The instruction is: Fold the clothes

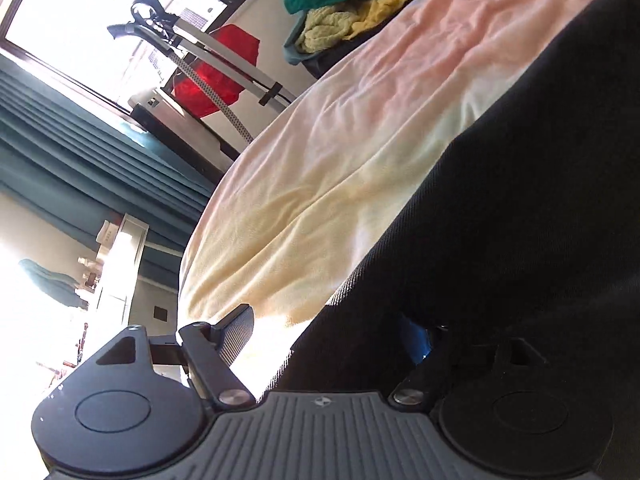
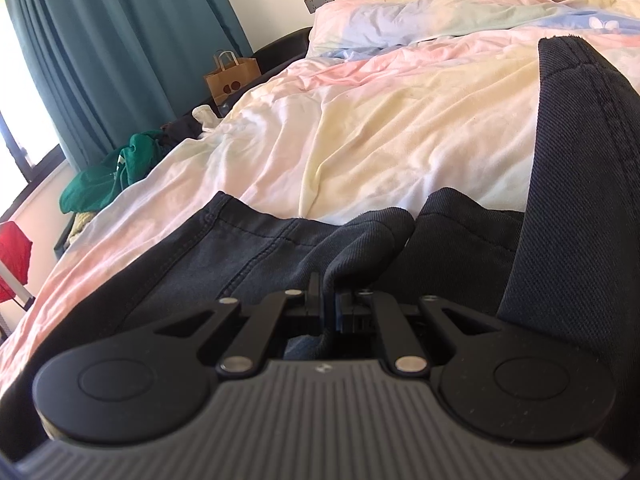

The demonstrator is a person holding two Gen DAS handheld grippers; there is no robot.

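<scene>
Trouble here would be a lopsided fold: the right gripper [image 2: 328, 300] has its fingers clamped on a bunched ridge of the dark denim garment [image 2: 240, 256], while the left gripper [image 1: 332, 344] has its fingers spread wide with nothing pinched between them, so only one corner is under control. The garment lies across the near side of the bed [image 2: 360, 128], one flap standing up at the right; if the right hand pulls now, I judge that flap could topple and the cloth skew. Around the bed: a green garment [image 2: 116, 172] heaped at the edge, a paper bag [image 2: 230, 78], teal curtains [image 2: 120, 40], a garment steamer [image 1: 188, 36] by the window.
</scene>
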